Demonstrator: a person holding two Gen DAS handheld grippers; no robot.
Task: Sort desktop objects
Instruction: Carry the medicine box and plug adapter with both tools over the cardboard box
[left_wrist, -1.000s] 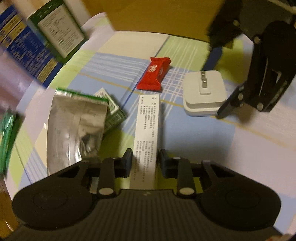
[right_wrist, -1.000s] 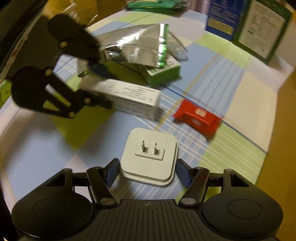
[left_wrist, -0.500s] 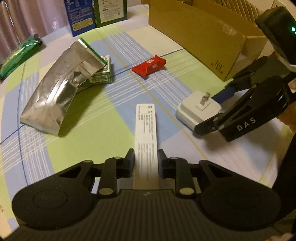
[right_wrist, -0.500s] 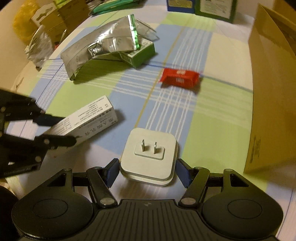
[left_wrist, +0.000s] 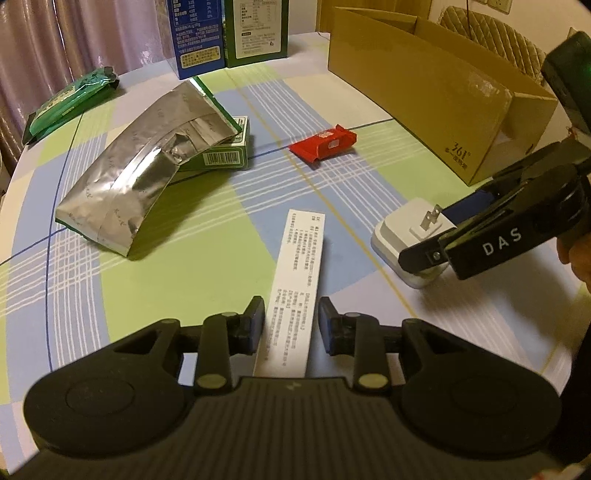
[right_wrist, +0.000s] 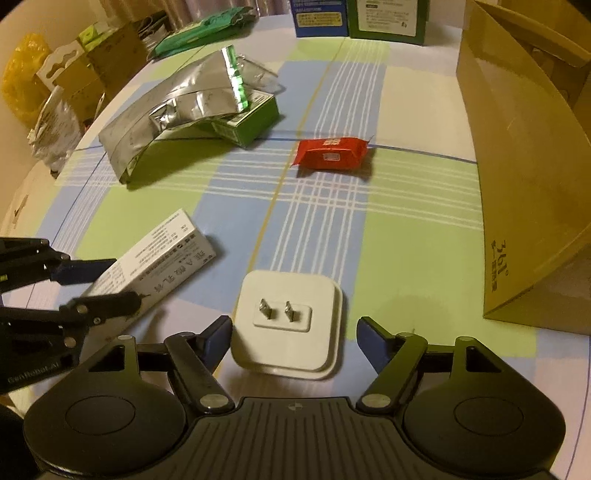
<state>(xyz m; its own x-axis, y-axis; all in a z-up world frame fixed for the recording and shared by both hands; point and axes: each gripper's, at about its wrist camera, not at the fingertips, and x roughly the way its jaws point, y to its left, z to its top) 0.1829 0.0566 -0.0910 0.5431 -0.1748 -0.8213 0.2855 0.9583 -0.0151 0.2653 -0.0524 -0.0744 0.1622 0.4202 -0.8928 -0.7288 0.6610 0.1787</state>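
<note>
A long white printed box (left_wrist: 295, 280) lies on the checked tablecloth between the fingers of my left gripper (left_wrist: 291, 319). The jaws stand just apart from its sides, so the gripper is open. The box also shows in the right wrist view (right_wrist: 162, 262). A white plug adapter (right_wrist: 288, 325), prongs up, sits between the open fingers of my right gripper (right_wrist: 295, 339) with gaps on both sides. It also shows in the left wrist view (left_wrist: 410, 236). A red snack packet (left_wrist: 325, 142) lies further back.
An open cardboard box (left_wrist: 436, 85) stands at the right. A silver foil bag (left_wrist: 144, 158) leans over a green carton (left_wrist: 221, 155). A blue box (left_wrist: 195, 33) and a green box (left_wrist: 258, 26) stand at the back. A green pouch (left_wrist: 66, 103) lies far left.
Both wrist views have tilted up from a top-down look to a lower, level one. The left jaws stand slightly wider around the white box. The adapter has not moved.
</note>
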